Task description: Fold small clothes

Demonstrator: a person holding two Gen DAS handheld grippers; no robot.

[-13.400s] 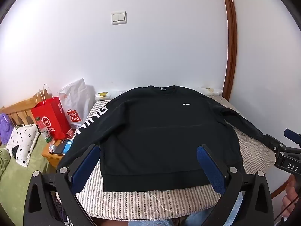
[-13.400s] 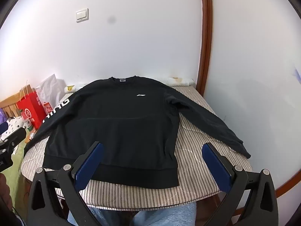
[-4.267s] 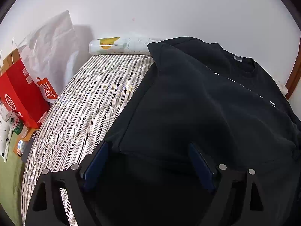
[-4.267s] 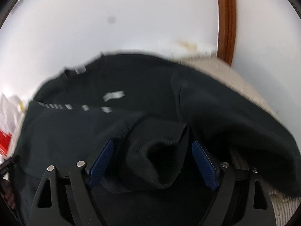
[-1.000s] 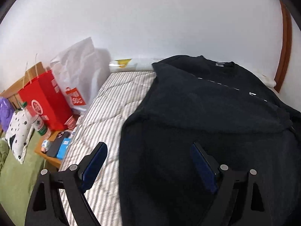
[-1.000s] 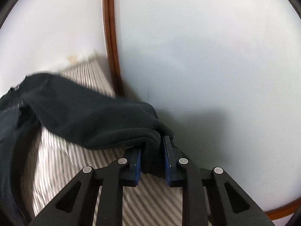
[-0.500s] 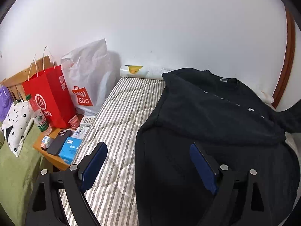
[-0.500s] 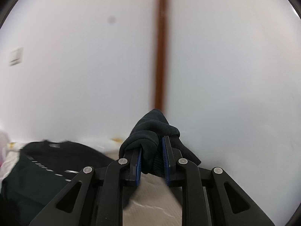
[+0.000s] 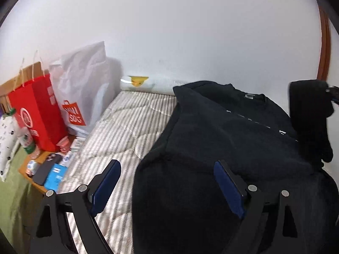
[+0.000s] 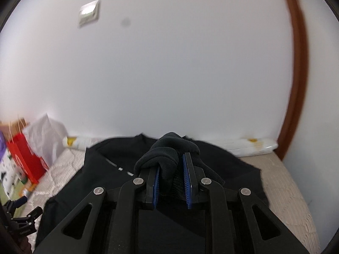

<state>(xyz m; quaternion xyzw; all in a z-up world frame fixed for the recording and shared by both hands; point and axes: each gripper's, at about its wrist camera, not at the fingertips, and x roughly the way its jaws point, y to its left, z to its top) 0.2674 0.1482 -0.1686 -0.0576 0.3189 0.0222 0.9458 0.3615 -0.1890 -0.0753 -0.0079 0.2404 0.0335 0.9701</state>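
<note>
A black sweatshirt lies on the striped bed, its left sleeve folded across the chest. My left gripper is open and empty, hovering over the sweatshirt's left edge. My right gripper is shut on the right sleeve's cuff and holds it in the air above the sweatshirt body. In the left wrist view the lifted sleeve hangs at the far right.
A white shopping bag and a red paper bag stand left of the bed. A small bedside table holds a phone, boxes and bottles. A white roll lies along the wall. A brown door frame stands on the right.
My right gripper has swung the gripped sleeve from the right side toward the middle, over the sweatshirt body. My left gripper has stayed open and shifted slightly.
</note>
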